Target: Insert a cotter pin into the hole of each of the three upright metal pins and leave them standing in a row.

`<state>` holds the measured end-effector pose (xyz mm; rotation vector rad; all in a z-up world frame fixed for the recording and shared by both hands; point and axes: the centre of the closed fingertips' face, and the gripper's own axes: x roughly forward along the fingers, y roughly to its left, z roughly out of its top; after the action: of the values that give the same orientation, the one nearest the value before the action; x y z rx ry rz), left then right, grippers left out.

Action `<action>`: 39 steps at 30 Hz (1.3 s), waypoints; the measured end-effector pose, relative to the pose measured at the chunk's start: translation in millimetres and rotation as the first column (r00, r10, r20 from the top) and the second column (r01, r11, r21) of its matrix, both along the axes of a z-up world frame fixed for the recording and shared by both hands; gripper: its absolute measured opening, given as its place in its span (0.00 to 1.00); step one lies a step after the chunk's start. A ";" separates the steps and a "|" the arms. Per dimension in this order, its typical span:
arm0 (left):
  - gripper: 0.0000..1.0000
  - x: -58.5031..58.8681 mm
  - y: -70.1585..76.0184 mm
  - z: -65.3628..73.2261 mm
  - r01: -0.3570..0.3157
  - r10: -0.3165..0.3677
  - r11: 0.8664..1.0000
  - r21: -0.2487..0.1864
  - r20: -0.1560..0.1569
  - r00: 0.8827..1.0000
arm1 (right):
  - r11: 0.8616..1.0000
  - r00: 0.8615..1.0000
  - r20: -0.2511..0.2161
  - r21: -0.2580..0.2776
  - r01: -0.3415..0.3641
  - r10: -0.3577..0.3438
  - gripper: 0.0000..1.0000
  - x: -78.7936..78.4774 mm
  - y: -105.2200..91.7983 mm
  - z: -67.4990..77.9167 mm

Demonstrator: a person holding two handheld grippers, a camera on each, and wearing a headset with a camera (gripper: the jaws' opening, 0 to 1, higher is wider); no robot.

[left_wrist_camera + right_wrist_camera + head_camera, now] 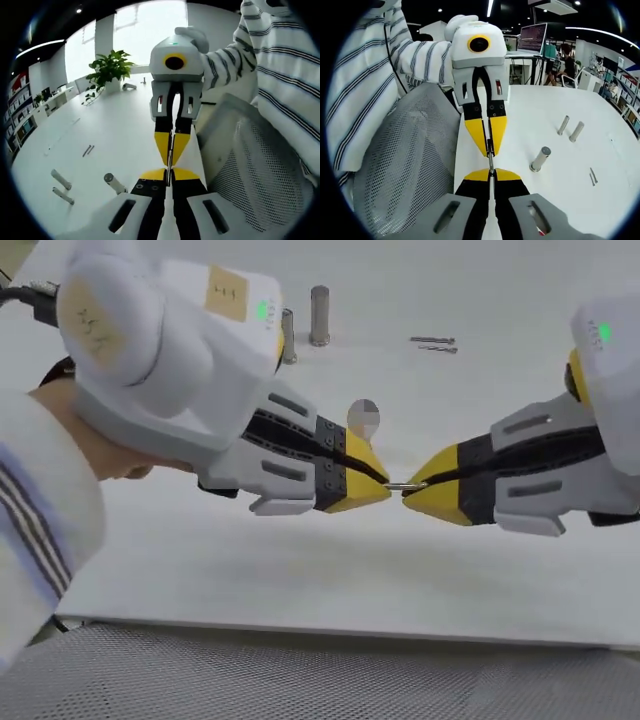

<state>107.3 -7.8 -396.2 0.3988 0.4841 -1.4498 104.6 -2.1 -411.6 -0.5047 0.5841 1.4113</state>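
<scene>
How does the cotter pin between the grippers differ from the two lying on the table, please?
The held cotter pin is off the table, pinched by the left gripper and right gripper; the loose cotter pins lie flat, untouched. The held one is near the table edge; the loose ones lie farther back. All are thin metal.

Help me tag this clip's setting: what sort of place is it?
Probably an open-plan office: a long white table, a potted plant at its far end, and a lit monitor farther back.
</scene>
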 end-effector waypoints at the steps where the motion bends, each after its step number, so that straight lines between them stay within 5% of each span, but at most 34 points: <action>1: 0.03 1.4 0.2 0.0 -0.025 0.025 1.000 -0.005 -0.023 0.999 | 1.000 1.000 0.001 0.000 0.007 -0.007 0.00 1.1 -0.6 -0.3; 4: 0.11 7.8 1.9 1.4 -0.039 0.039 0.999 -0.012 0.001 0.999 | 0.999 0.999 0.008 0.012 0.038 -0.038 0.00 9.5 -3.4 0.3; 7: 0.17 16.8 8.3 1.6 -0.092 0.091 0.995 -0.022 -0.047 0.995 | 0.998 0.998 0.019 0.012 0.056 -0.056 0.00 16.1 -7.7 0.0; 12: 0.17 34.8 19.0 -3.2 -0.148 0.147 0.989 -0.010 -0.047 0.988 | 0.994 0.993 0.059 -0.039 0.100 -0.098 0.00 36.9 -24.1 -6.4; 15: 0.18 43.7 25.0 -7.6 -0.173 0.173 0.985 0.016 -0.027 0.985 | 0.990 0.990 0.063 -0.056 0.131 -0.128 0.00 54.4 -35.0 -10.9; 23: 0.15 76.0 31.9 -15.7 -0.290 0.290 0.956 0.039 -0.002 0.957 | 0.981 0.987 0.070 -0.118 0.153 -0.146 0.00 70.1 -45.2 -29.4; 28: 0.15 84.0 27.8 -19.1 -0.315 0.315 0.948 0.052 0.020 0.949 | 0.981 0.987 0.077 -0.125 0.147 -0.138 0.00 79.6 -43.6 -32.9; 39: 0.17 95.5 22.0 -26.6 -0.276 0.272 0.956 0.102 0.044 0.961 | 0.985 0.991 0.087 -0.131 0.109 -0.099 0.00 91.1 -35.9 -36.1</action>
<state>202.9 14.1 -422.8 0.4208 0.5721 -1.1510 195.6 -38.0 -447.7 -0.6275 0.6355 1.2521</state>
